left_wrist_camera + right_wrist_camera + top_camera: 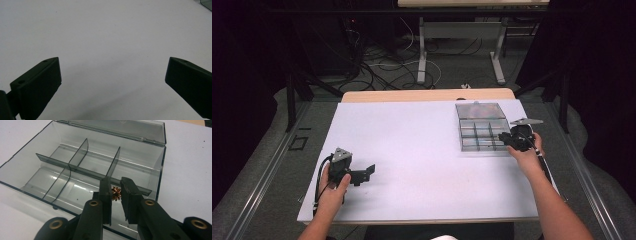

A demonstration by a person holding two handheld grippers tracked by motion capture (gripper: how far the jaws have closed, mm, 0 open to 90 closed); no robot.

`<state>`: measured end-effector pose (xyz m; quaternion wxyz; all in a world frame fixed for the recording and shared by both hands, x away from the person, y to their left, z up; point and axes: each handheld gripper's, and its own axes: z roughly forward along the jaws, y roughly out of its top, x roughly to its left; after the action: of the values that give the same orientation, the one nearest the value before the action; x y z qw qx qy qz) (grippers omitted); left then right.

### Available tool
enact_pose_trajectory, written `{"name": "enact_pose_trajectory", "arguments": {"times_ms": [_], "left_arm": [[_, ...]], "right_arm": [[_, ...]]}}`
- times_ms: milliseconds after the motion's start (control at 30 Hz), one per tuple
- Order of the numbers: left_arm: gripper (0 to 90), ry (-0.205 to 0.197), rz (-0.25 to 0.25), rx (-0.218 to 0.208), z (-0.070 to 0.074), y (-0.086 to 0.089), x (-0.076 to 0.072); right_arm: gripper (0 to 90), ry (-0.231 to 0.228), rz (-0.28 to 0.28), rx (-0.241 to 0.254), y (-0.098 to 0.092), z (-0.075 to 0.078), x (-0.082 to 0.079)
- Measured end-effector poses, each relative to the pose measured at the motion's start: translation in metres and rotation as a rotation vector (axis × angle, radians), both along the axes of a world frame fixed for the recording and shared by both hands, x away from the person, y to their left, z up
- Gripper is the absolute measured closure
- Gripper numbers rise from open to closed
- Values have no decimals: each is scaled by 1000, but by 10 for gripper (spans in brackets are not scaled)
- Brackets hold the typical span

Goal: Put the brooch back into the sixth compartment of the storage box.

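Observation:
A clear grey compartment box [482, 128] with its lid folded back stands at the table's far right. My right gripper [506, 140] hangs over the box's near right corner. In the right gripper view the gripper [115, 180] is shut on a small copper-coloured toothed part [116, 193], pinched between the two black pads above the near right compartment of the box [30, 190]. My left gripper [368, 172] rests low over the white table top [412, 150] at the near left. Its jaws [113, 60] stand wide open with nothing between them.
Thin dividers [82, 150] split the box into several compartments, which look bare. A wooden table edge [427, 95] shows behind the white top. Cables and table legs [422, 50] lie on the floor beyond.

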<state>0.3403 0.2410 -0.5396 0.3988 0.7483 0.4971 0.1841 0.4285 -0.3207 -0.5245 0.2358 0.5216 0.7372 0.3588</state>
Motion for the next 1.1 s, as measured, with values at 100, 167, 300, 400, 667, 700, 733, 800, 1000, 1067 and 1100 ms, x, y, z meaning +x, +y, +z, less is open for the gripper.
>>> {"name": "enact_pose_trajectory", "arguments": {"times_ms": [100,167,300,400,667,700,733,800,1000,1067,1100], "left_arm": [[6,0,0,0,0,0,0],[6,0,0,0,0,0,0],[6,0,0,1,0,0,0],[6,0,1,0,0,0,0],[6,-1,0,5,0,-1,0],[6,0,2,3,-1,-1,0],[6,1,3,1,-1,-1,0],[6,11,-3,2,0,0,0],[6,3,6,-1,-1,0,1],[6,3,5,-1,-1,0,1],[6,3,5,-1,-1,0,1]], "right_arm": [[793,0,-1,2,0,0,0],[792,1,0,3,0,0,0],[783,-2,2,3,-1,0,0],[766,-8,-2,5,-1,0,1],[679,-24,-7,20,-2,2,-1],[664,-25,-4,23,-2,2,-1],[647,-23,-6,28,-1,3,-1],[618,-23,-4,35,0,3,-2],[560,-29,6,39,4,6,-5],[546,-26,14,47,6,7,-5],[525,-24,20,51,7,8,-5]]}}
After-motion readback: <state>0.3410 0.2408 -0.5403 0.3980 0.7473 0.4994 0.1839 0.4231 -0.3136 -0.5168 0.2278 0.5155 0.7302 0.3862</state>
